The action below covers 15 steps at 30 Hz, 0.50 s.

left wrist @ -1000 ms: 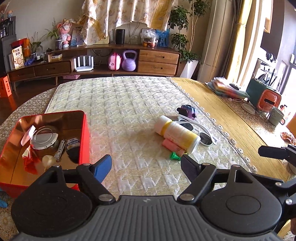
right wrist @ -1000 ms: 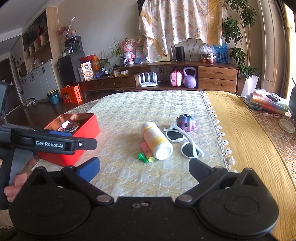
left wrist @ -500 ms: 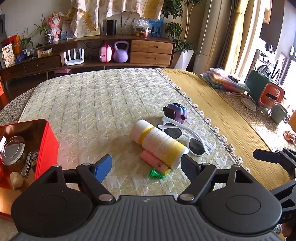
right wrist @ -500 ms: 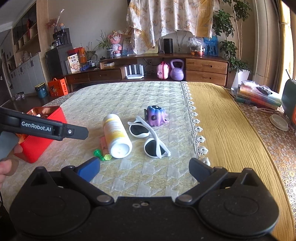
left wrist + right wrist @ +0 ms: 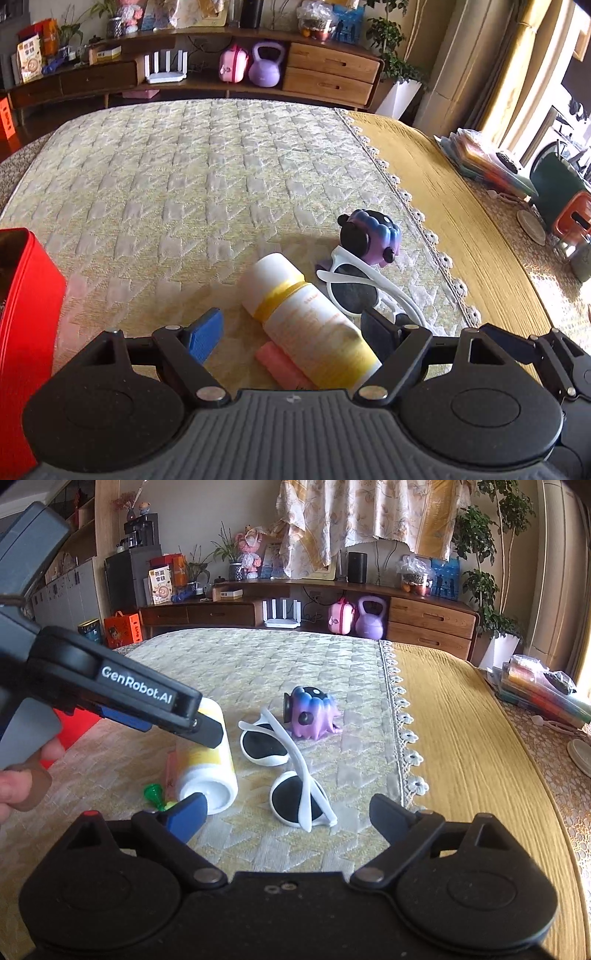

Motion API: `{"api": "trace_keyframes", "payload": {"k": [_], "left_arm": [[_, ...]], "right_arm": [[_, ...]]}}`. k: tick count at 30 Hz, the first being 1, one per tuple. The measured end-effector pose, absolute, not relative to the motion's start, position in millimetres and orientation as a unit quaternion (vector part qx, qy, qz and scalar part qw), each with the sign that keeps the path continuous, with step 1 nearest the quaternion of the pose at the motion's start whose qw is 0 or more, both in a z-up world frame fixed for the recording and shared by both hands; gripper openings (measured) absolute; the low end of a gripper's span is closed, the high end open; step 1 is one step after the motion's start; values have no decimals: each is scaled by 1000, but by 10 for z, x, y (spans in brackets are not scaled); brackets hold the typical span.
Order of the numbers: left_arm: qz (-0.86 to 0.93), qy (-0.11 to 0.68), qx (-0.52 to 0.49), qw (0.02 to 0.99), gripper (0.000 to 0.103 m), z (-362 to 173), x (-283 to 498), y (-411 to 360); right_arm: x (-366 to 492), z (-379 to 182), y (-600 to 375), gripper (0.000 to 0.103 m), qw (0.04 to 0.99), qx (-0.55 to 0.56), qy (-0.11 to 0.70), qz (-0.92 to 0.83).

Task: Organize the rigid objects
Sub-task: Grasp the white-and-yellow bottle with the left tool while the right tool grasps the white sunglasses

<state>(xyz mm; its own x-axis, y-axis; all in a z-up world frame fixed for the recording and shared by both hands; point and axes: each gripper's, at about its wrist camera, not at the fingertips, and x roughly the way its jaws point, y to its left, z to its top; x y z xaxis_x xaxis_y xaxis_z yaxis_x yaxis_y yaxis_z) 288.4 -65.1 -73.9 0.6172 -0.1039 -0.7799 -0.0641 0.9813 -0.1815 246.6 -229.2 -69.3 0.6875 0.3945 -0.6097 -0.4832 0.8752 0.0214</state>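
A white and yellow bottle lies on the quilted cloth, also in the right wrist view. My left gripper is open, its fingers on either side of the bottle, not touching it. A pink stick and a green piece lie beside the bottle. White sunglasses and a purple octopus toy lie to its right. My right gripper is open and empty, just before the sunglasses. The red box stands at the left.
The quilted cloth ends at a lace edge, with yellow tablecloth beyond. Books, a green container and a coaster sit at the right. A wooden sideboard stands behind.
Both grippers have moved forward and right, away from the red box. The left one now straddles the bottle; the right one has closed in on the sunglasses. Both stay open.
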Motion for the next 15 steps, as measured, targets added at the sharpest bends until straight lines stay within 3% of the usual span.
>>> {"api": "trace_keyframes", "payload": {"k": [10, 15], "left_arm": [[1, 462, -137, 876, 81, -919, 3085, -665], [-1, 465, -139, 874, 81, -972, 3130, -709]], "right_arm": [[2644, -855, -2272, 77, 907, -70, 334, 246], [2675, -882, -2259, 76, 908, -75, 328, 250]]}}
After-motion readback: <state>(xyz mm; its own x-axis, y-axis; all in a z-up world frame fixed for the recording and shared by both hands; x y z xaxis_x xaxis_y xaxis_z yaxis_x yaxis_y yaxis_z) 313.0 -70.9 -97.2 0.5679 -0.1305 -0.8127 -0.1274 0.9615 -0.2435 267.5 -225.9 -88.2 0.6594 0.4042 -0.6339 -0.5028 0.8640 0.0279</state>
